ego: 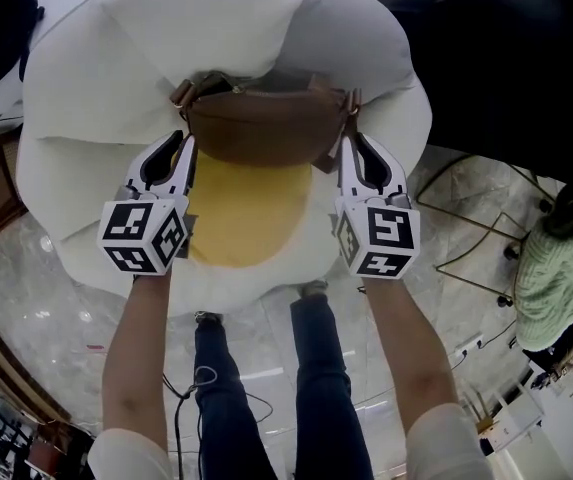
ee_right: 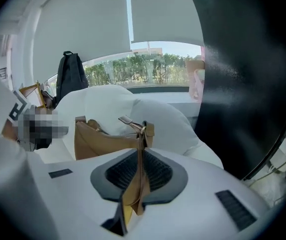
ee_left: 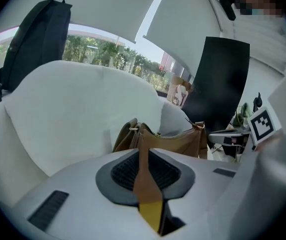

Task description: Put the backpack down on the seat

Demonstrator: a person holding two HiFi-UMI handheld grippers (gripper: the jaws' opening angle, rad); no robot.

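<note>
Backpack (ego: 266, 128): brown, hanging by both ends over the seat (ego: 96, 58), at the back edge of the seat's yellow middle (ego: 246, 218) and close to the seat's white back. Cannot tell whether resting on the seat yet or just above it. To do this step well: bring both ends down together, slow and even, with no tipping to one side. Aim for the flat yellow middle of the seat, not the puffy rim. Wait for the bottom to rest and the straps to go loose, and only then let go. Left gripper (ego: 180, 144): squeezed tight on the left strap (ee_left: 143, 176), pinched flat between the pads. Right gripper (ego: 350, 144): squeezed tight too, on the right strap (ee_right: 139, 179). Nothing else in either one. Both up near the seat's back, one at each end of the backpack.
</note>
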